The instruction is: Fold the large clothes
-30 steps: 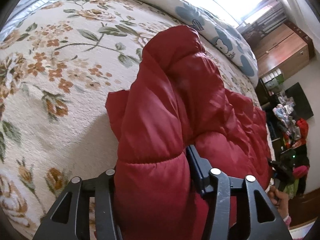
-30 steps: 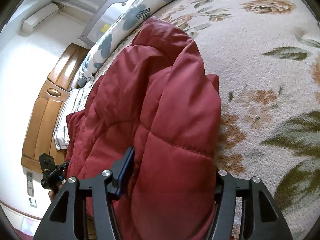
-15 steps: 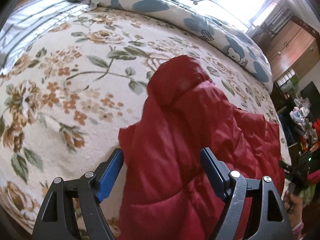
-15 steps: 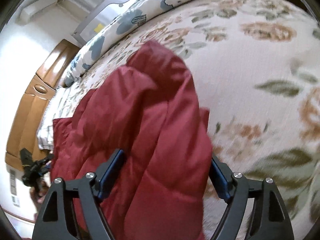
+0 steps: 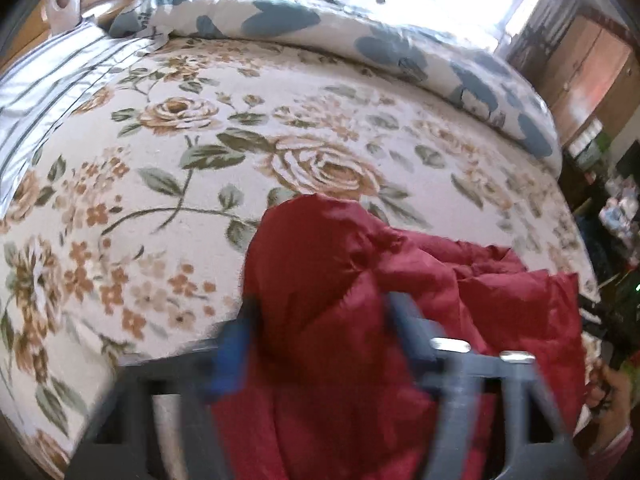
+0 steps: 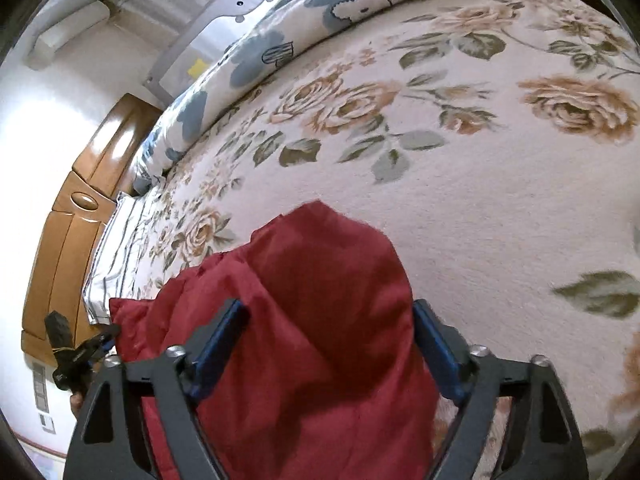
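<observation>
A red puffy quilted jacket (image 5: 360, 300) lies folded on the floral bedspread (image 5: 200, 160). It also shows in the right wrist view (image 6: 312, 320). My left gripper (image 5: 320, 328) is open, its blurred fingers standing on either side of the jacket's near edge. My right gripper (image 6: 328, 340) is open too, its blue pads (image 6: 216, 340) apart on either side of the jacket's other near edge. Neither gripper holds the cloth. The left gripper (image 6: 76, 352) shows at the far left of the right wrist view.
A blue and white cartoon quilt (image 5: 360, 40) lies rolled along the far side of the bed. A striped pillow (image 5: 52, 80) and wooden headboard (image 6: 68, 220) are at one end. Wooden cabinets (image 5: 588, 64) and cluttered shelves stand beyond the bed.
Both grippers opened and let go of the red jacket, then drew back from it. The jacket now lies lower and flatter on the bedspread.
</observation>
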Demonstrator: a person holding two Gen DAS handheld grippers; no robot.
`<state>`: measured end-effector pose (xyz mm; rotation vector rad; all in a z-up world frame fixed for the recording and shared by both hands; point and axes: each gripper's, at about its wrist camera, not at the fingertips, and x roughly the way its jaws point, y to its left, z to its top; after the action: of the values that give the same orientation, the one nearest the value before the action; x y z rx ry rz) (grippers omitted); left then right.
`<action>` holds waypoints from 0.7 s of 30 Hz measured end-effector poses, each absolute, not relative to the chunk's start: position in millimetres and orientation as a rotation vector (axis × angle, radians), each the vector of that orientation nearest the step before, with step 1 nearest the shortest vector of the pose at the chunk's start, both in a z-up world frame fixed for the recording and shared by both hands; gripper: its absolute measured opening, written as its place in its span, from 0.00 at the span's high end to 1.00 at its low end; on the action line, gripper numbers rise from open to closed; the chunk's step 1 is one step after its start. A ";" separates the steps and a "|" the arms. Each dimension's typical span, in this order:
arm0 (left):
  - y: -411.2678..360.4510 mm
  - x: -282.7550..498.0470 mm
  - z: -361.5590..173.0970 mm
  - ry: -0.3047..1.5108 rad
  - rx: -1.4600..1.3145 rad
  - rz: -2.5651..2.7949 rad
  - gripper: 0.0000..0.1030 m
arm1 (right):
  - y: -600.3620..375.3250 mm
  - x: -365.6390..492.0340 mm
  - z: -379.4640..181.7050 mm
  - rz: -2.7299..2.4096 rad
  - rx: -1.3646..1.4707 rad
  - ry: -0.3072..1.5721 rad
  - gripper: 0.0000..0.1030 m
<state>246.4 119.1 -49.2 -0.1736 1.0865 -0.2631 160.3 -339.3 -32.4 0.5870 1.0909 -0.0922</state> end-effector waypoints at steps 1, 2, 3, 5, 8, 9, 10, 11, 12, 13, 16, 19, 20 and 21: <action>115.7 250.2 -52.0 1.103 -0.167 -0.261 0.79 | -336.2 163.0 -31.7 -0.107 0.558 1.096 0.65; 114.4 251.8 -52.4 1.102 -0.163 -0.256 0.82 | -334.0 163.4 -29.4 -0.110 0.548 1.091 0.71; 113.1 252.5 -49.9 1.089 -0.162 -0.251 0.84 | -332.2 163.2 -25.4 -0.110 0.540 1.079 0.73; 112.6 254.0 -41.5 1.066 -0.167 -0.247 0.86 | -322.6 161.4 -8.9 -0.123 0.470 1.031 0.77; 117.0 259.9 -28.2 1.024 -0.196 -0.239 0.86 | -318.1 164.2 11.0 -0.135 0.427 0.964 0.78; 118.2 261.5 -27.2 1.018 -0.197 -0.235 0.86 | -317.6 167.5 15.4 -0.144 0.421 0.949 0.79; 118.8 263.8 -26.5 1.013 -0.196 -0.230 0.86 | -316.9 172.4 17.6 -0.157 0.409 0.942 0.79; 117.9 266.9 -26.8 1.011 -0.193 -0.222 0.86 | -315.7 177.2 17.7 -0.170 0.397 0.941 0.79; 115.7 271.6 -28.2 1.012 -0.190 -0.212 0.86 | -314.6 184.5 14.5 -0.187 0.383 0.948 0.80; 114.1 274.5 -30.6 1.016 -0.188 -0.207 0.86 | -314.3 189.5 10.2 -0.201 0.373 0.957 0.80; 108.8 287.5 -43.1 1.046 -0.181 -0.191 0.86 | -317.3 200.4 -9.4 -0.242 0.359 0.992 0.80; 103.8 301.9 -59.5 1.091 -0.187 -0.184 0.86 | -324.5 202.8 -29.9 -0.267 0.371 1.023 0.80; 102.2 307.3 -66.7 1.106 -0.188 -0.182 0.86 | -327.2 202.6 -35.5 -0.271 0.377 1.028 0.80; 100.8 309.5 -71.9 1.113 -0.188 -0.181 0.86 | -328.5 201.2 -39.0 -0.275 0.380 1.029 0.80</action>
<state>309.5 100.8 -71.9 -0.1879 1.1129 -0.1810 201.2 -328.5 -39.0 0.3797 1.0294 -0.2751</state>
